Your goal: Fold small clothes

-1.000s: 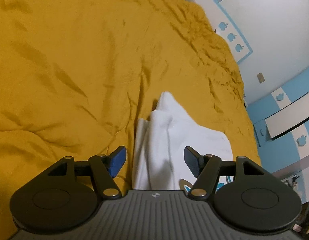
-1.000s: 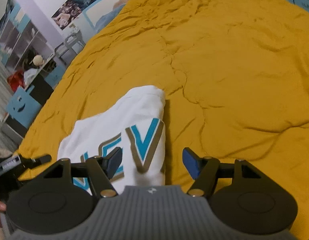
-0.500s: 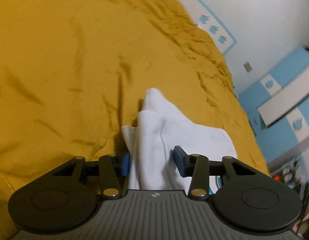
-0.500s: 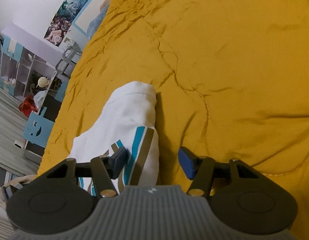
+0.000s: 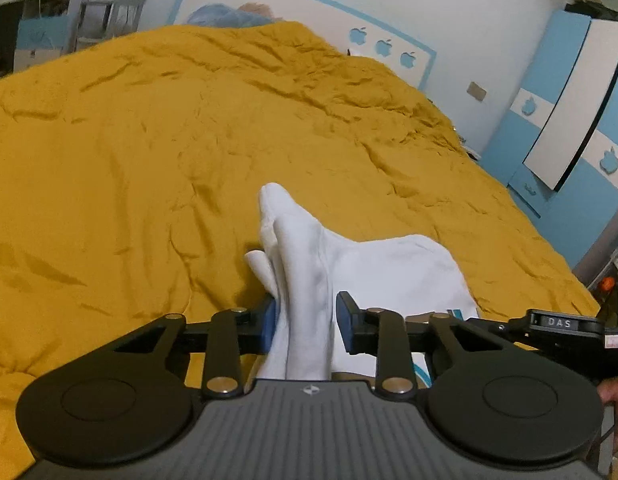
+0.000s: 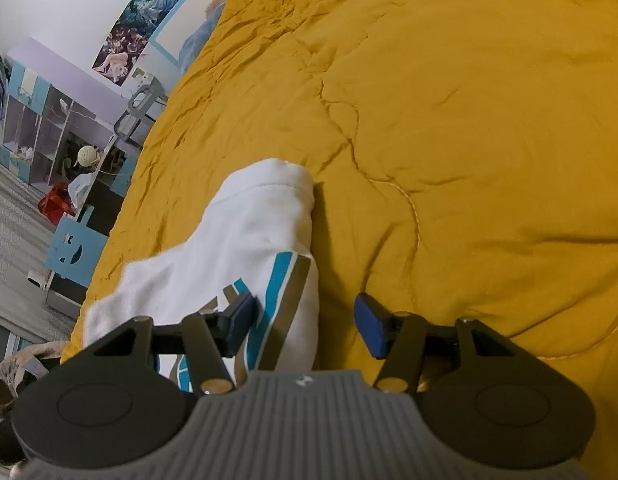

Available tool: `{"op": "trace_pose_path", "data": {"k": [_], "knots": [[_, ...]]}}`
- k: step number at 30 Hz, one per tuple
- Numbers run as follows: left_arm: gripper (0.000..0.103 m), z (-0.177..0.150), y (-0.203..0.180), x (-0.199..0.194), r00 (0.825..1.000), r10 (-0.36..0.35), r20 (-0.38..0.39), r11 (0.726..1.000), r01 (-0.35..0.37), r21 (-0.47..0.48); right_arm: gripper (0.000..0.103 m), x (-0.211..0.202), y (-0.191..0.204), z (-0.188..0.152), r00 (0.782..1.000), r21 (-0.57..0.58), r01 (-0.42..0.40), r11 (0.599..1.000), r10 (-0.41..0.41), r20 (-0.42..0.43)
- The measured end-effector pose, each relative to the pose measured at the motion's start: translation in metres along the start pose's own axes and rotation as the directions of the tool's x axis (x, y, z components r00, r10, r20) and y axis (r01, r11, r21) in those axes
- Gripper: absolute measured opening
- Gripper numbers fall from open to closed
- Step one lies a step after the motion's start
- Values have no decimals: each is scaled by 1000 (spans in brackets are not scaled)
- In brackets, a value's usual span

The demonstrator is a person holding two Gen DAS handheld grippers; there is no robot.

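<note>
White cotton garment with teal lettering (image 5: 373, 268) on the mustard-yellow quilted bed (image 5: 149, 152) — left tongs (image 5: 305, 322) closing around a bunched fold, right tongs (image 6: 305, 320) agape astride its edge; next, probably, carrying the fold over.

Home bedroom, likely a child's or teen's room.

A bed is covered by a wrinkled mustard-yellow quilt (image 5: 189, 140), with a white headboard trimmed in blue (image 5: 293, 12) decorated with apple cut-outs (image 5: 383, 46). A blue-and-white wardrobe (image 5: 569, 112) with the same apple motif is seen beside the bed. Anime-style posters (image 6: 137, 20) are stuck on the white wall. Cubby shelving (image 6: 33, 120) holding toys and clutter, a blue chair (image 6: 71, 250) and a patterned grey floor (image 6: 9, 240) are seen at the bedside.
</note>
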State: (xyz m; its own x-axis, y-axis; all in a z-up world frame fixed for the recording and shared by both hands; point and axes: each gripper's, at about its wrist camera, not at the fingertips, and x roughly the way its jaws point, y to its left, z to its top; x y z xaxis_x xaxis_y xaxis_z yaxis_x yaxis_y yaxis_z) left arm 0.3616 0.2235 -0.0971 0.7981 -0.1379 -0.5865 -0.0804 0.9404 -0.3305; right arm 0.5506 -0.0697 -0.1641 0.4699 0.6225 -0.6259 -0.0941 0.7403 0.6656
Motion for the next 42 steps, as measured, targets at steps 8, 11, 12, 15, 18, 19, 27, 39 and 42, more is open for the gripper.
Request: {"op": "trace_pose_path", "data": {"k": [8,11,12,15,18,19,27,39,42], "knots": [[39,5,66,47,988,-108,-107,942,67,-329,52,-2,-1,0,1000,-1,-10,1000,10,-6],[40,4,85,56,980,-169,-106,895,108,-433,44,0,-4,1,1000,5,-24,1000,24,-10],[39,4,89,59,979,-175,-108,887,110,-448,40,1,-5,3,999,16,-37,999,37,-13],[29,6,92,61,978,-178,-110,880,108,-463,26,6,-6,6,997,55,-66,996,67,-30],[21,12,79,47,985,-154,-79,906,109,-409,16,-1,7,7,999,-4,-53,999,53,-15],[20,14,73,41,987,-147,-65,914,110,-391,14,-5,13,6,999,-24,-51,998,50,-4],[18,32,14,-33,990,-104,96,966,123,-227,11,-71,66,3,988,-165,-99,981,117,103],[18,28,-63,-153,941,-181,285,968,221,-116,11,-229,113,-36,933,-319,-171,932,257,252],[18,24,-80,-174,928,-221,301,961,259,-92,11,-273,114,-49,919,-345,-172,923,277,282]]}}
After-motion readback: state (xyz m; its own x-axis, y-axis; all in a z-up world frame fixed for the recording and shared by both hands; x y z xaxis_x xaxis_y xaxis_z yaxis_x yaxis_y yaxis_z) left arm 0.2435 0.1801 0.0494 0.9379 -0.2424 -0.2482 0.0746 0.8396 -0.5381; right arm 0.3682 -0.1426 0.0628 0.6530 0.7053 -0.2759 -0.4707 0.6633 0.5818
